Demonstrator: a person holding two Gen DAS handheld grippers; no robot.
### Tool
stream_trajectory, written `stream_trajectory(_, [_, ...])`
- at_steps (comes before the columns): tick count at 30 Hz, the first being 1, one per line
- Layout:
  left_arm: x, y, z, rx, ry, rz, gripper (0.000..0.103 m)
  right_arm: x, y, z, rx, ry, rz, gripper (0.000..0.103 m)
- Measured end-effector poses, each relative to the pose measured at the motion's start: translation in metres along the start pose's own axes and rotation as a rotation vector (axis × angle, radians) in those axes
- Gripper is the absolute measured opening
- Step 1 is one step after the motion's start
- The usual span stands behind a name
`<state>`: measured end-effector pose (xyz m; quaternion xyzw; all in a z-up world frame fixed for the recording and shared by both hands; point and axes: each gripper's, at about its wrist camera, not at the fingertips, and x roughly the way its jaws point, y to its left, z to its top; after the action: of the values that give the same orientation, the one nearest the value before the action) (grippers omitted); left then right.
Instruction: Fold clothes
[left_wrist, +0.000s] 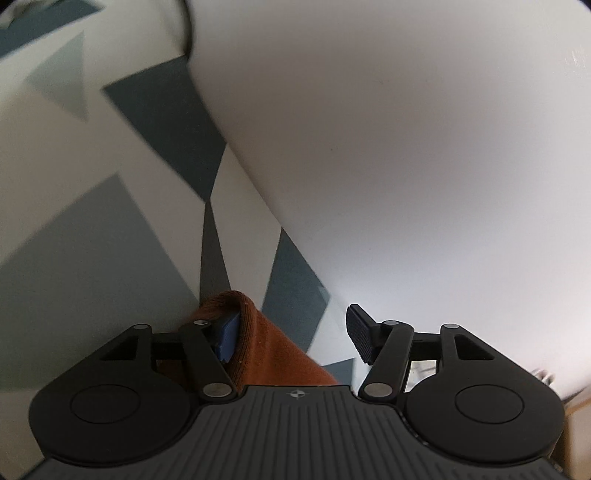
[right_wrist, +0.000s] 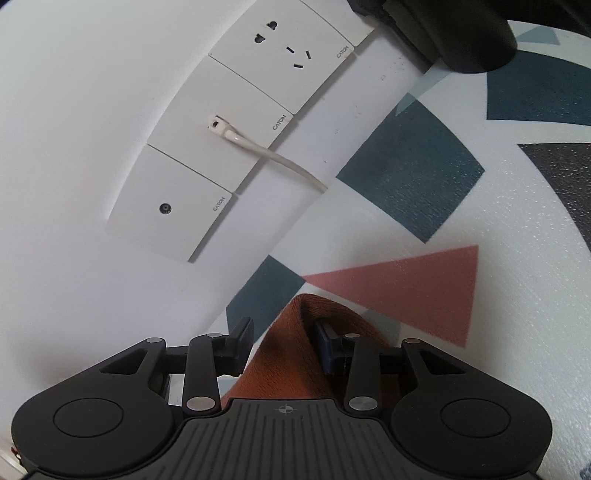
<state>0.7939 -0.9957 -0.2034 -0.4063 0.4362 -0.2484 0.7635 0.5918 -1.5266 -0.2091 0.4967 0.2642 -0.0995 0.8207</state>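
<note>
Close to the lens in the left wrist view, the left gripper (left_wrist: 291, 334) points forward and somewhat downward over the patterned surface, its black jaws standing well apart. A rust-orange knitted garment (left_wrist: 258, 343) drapes over the blue-padded finger (left_wrist: 225, 338) on the left of that view, while the black ribbed finger on the other side stands clear of it; the cloth is not pinched between the two. The fabric is soft and finely ribbed, with a rolled, rounded hem at its top, and it runs as a band from the gripper body up and away toward the finger's tip.

Just so in the right wrist view: the right gripper (right_wrist: 284, 341) is tilted down toward the same surface, jaws partly open, and the orange garment (right_wrist: 295, 354) rises between them and hangs over the blue-padded finger (right_wrist: 327, 345) on the right. The black finger on the left does not touch it. Here too the cloth's long line runs away from the camera (whether both views show one piece I cannot tell).

Beyond the fingers lies a white cloth-covered surface printed with dark teal, grey and dusty-pink triangles and wedges (right_wrist: 424, 280), faintly pebbled in texture. Its far edge meets a smooth white wall (left_wrist: 406, 147). On that wall sits a row of flat white plastic socket plates (right_wrist: 221, 133), and a thin white cable (right_wrist: 273, 157) leaves the middle one and drops behind the surface's edge.
</note>
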Motion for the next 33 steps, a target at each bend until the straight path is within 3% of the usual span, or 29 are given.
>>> stream_trajectory(1, [0.001, -0.003, 0.001, 0.034, 0.000, 0.019, 0.057, 0.003, -0.001, 0.001, -0.005, -0.002, -0.006, 0.026])
stream_trajectory(5, [0.004, -0.009, 0.002, 0.122, -0.009, 0.103, 0.026, 0.010, -0.003, 0.003, -0.021, -0.022, -0.022, 0.021])
stream_trajectory(8, [0.004, -0.007, 0.001, 0.125, -0.021, 0.125, 0.013, 0.013, -0.001, 0.004, -0.031, -0.037, -0.034, 0.018])
stream_trajectory(13, [-0.001, -0.015, -0.006, 0.163, -0.056, 0.153, 0.007, 0.000, 0.016, 0.000, -0.141, -0.082, -0.027, 0.011])
stream_trajectory(17, [0.005, -0.015, -0.007, 0.169, -0.065, 0.187, 0.007, 0.004, 0.016, 0.005, -0.170, -0.103, -0.058, 0.011])
stream_trajectory(18, [0.006, -0.016, -0.007, 0.169, -0.068, 0.193, 0.007, 0.009, 0.014, 0.008, -0.161, -0.101, -0.084, 0.015])
stream_trajectory(19, [0.008, -0.019, -0.007, 0.177, -0.067, 0.204, 0.009, 0.013, 0.011, 0.010, -0.146, -0.102, -0.106, 0.021])
stream_trajectory(20, [0.008, -0.024, -0.007, 0.196, -0.061, 0.223, 0.010, 0.016, 0.008, 0.013, -0.123, -0.108, -0.129, 0.036])
stream_trajectory(22, [0.006, -0.036, -0.008, 0.244, -0.046, 0.255, 0.017, 0.011, 0.009, 0.017, -0.107, -0.113, -0.152, 0.037])
stream_trajectory(23, [0.003, -0.042, -0.009, 0.272, -0.038, 0.271, 0.026, 0.006, 0.010, 0.017, -0.114, -0.111, -0.156, 0.039])
stream_trajectory(24, [0.000, -0.049, -0.011, 0.303, -0.032, 0.287, 0.031, 0.001, 0.014, 0.014, -0.138, -0.107, -0.170, 0.048])
stream_trajectory(26, [-0.009, -0.066, -0.024, 0.382, -0.036, 0.324, 0.054, -0.011, 0.022, 0.008, -0.198, -0.098, -0.225, 0.068])
stream_trajectory(28, [-0.013, -0.085, -0.040, 0.456, -0.030, 0.368, 0.072, -0.022, 0.030, 0.000, -0.251, -0.081, -0.283, 0.078])
stream_trajectory(32, [-0.022, -0.103, -0.077, 0.580, 0.027, 0.491, 0.095, -0.039, 0.043, -0.022, -0.336, -0.007, -0.406, 0.100])
stream_trajectory(33, [-0.029, -0.104, -0.087, 0.603, 0.041, 0.511, 0.096, -0.044, 0.046, -0.030, -0.353, -0.001, -0.423, 0.101])
